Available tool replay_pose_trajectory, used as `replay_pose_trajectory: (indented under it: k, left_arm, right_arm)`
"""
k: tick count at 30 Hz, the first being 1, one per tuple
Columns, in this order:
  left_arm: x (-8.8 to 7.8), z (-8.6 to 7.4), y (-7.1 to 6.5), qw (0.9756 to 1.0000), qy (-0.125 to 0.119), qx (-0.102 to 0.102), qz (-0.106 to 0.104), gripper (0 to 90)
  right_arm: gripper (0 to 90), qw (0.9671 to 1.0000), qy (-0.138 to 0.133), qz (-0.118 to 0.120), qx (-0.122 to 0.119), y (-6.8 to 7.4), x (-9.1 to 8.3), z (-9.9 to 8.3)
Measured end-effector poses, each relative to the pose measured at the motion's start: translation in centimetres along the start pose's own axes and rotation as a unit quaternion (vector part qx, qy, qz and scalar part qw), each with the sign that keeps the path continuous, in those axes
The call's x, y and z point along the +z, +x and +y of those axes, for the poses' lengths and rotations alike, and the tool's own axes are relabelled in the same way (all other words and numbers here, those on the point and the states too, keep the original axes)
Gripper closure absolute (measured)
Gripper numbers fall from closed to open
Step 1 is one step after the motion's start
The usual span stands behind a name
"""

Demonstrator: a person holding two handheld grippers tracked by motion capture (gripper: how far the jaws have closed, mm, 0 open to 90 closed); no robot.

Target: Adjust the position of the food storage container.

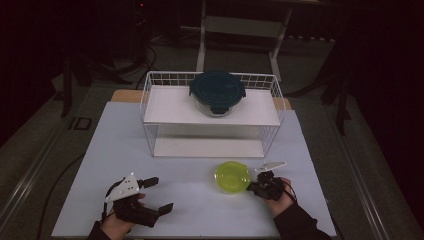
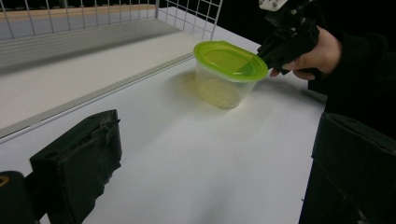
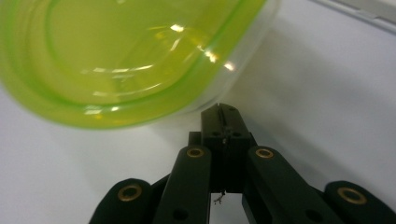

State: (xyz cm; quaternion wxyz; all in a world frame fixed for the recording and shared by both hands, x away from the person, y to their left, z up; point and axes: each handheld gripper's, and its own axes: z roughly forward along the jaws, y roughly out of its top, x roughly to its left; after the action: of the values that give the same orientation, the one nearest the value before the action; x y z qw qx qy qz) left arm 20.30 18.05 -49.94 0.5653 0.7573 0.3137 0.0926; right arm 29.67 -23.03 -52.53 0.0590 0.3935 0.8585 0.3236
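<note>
A small clear plastic container with a lime-green lid (image 1: 232,176) stands on the white tabletop (image 1: 190,200), in front of the white wire shelf rack (image 1: 212,115) and toward the right of the high view. It sits upright, its lid on, a short way out from the rack's lower shelf.

The right gripper (image 1: 256,186) lies just beside the container on its right, held in the person's right hand (image 1: 280,197), with its tips at the edge of the green lid. In the right gripper view the two black jaws stand pressed together, tips meeting, right below the rim of the lid (image 3: 116,60); nothing shows between them. Whether the tips actually touch the container's rim or wall is hard to say, since the close view is blurred there. In the left gripper view the same gripper (image 2: 270,52) reaches the far side of the lid (image 2: 231,59) from above and behind.

The left gripper (image 1: 159,195) rests near the front left of the table, well apart from the container, in the person's left hand (image 1: 117,220). Its jaws stand wide apart and hold nothing; the left gripper view looks between them at bare tabletop toward the container.

On the rack's upper shelf sits a round glass container with a dark teal clip lid (image 1: 217,92), well apart from both grippers.
</note>
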Motion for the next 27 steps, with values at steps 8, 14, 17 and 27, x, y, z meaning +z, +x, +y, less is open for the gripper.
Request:
replay_pose_trajectory:
  k: [8,14,17,27]
  left_arm:
    - [0.1,0.0,0.0,1.0,0.002,0.001,0.0,1.2]
    - [0.0,0.0,0.0,1.0,0.0,0.001,-0.001,1.2]
    - [0.0,0.0,0.0,1.0,0.0,0.0,-0.001,1.2]
    - [-0.1,0.0,0.0,1.0,-0.001,0.0,-0.001,1.2]
  right_arm:
    - [90.0,1.0,-0.002,0.007,0.0,0.4,0.7,0.6]
    - [90.0,0.9998,-0.002,0.018,-0.006,1.1,1.4,1.4]
    - [90.0,0.9997,-0.002,0.02,-0.012,1.5,1.7,1.7]
    - [90.0,0.999,0.0,0.035,-0.026,2.8,3.0,3.0]
